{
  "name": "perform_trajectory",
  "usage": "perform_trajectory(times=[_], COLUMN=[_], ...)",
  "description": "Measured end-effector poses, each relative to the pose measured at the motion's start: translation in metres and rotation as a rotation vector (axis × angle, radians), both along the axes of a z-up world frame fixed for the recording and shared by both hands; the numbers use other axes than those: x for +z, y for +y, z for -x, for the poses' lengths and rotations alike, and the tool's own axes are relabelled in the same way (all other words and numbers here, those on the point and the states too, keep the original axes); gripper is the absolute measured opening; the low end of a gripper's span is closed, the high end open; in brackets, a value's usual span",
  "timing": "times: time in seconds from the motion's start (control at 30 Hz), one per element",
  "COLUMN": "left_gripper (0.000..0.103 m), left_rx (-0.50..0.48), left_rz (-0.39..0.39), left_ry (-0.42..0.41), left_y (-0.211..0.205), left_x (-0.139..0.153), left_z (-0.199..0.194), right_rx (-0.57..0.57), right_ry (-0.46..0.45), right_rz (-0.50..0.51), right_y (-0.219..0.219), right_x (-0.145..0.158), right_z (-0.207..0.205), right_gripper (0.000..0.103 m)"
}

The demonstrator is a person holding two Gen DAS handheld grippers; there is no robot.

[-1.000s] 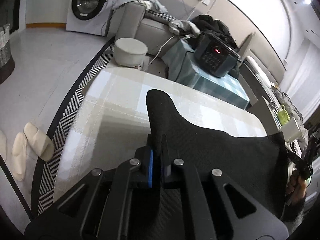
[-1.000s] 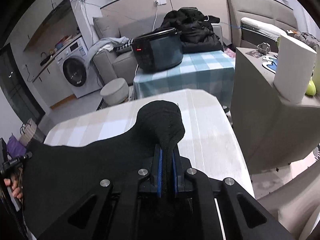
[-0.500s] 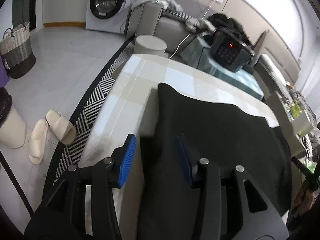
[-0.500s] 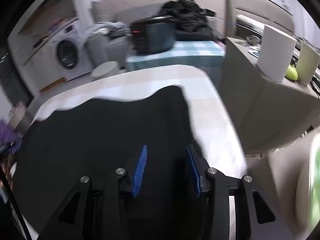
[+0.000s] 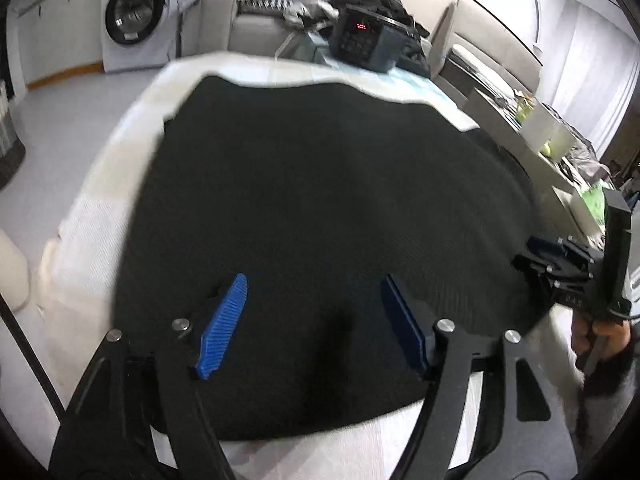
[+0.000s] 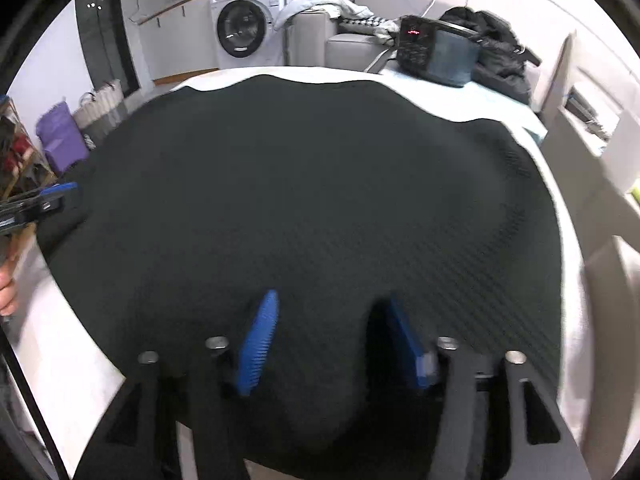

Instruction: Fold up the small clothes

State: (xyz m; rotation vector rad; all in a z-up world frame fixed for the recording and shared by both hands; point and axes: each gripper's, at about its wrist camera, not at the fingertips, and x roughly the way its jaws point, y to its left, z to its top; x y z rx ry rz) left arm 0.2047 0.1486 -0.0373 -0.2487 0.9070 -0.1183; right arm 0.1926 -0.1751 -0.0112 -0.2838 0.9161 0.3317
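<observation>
A black garment [image 5: 328, 200] lies spread flat across the white table [image 5: 92, 216], ready for folding. Above its near edge, the left gripper [image 5: 312, 320] and right gripper [image 6: 332, 336] are opening their jaws (nothing pinched between the blue pads), apparently releasing the cloth.

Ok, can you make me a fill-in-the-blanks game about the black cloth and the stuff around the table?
1. The cloth spread on the white table is coloured ____.
2. The pads of the left hand-held gripper are coloured ____.
3. Far behind the table, by the wall, stands a white ____ machine.
4. The jaws of the right hand-held gripper are opening, and the cloth is ____ pinched between them.

Missing words: black; blue; washing; not
</observation>
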Motion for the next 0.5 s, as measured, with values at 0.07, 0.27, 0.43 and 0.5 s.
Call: perform_trajectory(times=[0.07, 0.27, 0.43, 0.5], left_gripper=[0.067, 0.067, 0.067, 0.067], left_rx=[-0.004, -0.023, -0.018, -0.052], left_rz=[-0.034, -0.070, -0.105, -0.102], left_ry=[0.004, -0.001, -0.014, -0.043], left_y=[0.000, -0.001, -0.015, -0.035], left_x=[-0.006, -0.008, 0.008, 0.015], left_z=[0.009, 0.033, 0.036, 0.039], right_rx=[-0.033, -0.198, -0.158, -0.096], right_ry=[-0.028, -0.063, -0.118, -0.112], right_rz=[0.034, 0.090, 0.065, 0.025], right_y=[-0.014, -0.068, -0.053, -0.030], right_x=[0.001, 0.002, 0.022, 0.028], right_z=[0.007, 0.023, 0.049, 0.056], right_gripper=[0.070, 0.070, 0.070, 0.070])
